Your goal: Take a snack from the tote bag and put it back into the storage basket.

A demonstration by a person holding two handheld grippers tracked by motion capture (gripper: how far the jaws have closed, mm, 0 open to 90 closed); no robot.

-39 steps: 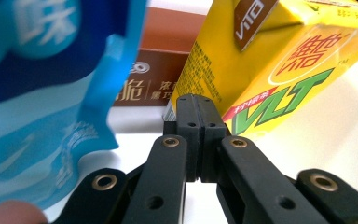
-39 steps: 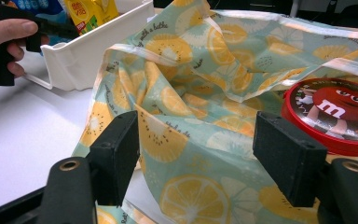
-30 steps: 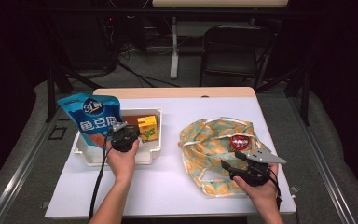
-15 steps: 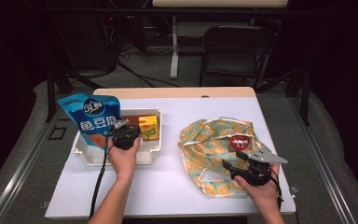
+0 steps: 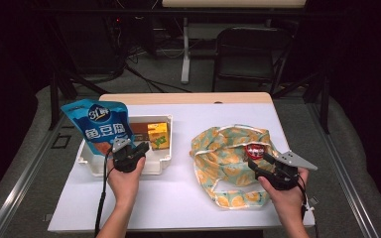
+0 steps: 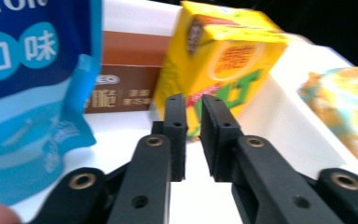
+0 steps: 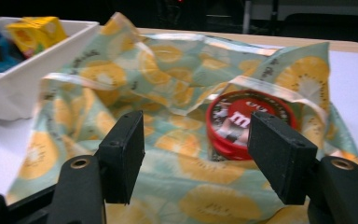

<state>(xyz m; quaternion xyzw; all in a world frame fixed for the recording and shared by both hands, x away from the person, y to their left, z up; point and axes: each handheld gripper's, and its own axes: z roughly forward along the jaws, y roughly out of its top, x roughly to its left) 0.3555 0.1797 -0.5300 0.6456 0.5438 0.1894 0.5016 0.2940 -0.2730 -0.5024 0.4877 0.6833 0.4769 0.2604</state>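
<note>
A white tray (image 5: 162, 161) on the left holds a blue snack bag (image 5: 101, 126), a brown box (image 5: 139, 131) and a yellow drink carton (image 5: 158, 135). My left gripper (image 5: 134, 148) hovers at the tray's near side, jaws nearly together with nothing between them. Its own view has the left gripper (image 6: 189, 100) aimed at the yellow carton (image 6: 223, 60), with the blue bag (image 6: 23, 93) at left and the brown box (image 6: 121, 70) behind. My right gripper (image 5: 260, 161) is open over a fruit-print cloth bag (image 5: 223, 148). The right gripper (image 7: 196, 119) stands just short of a red round tin (image 7: 242, 121) lying on the cloth bag (image 7: 168, 70).
The white table top (image 5: 178, 198) has bare room between tray and cloth bag and along the front edge. A black chair (image 5: 248, 49) and table legs stand beyond the far edge. The tray's wall (image 7: 23, 79) lies left of the cloth.
</note>
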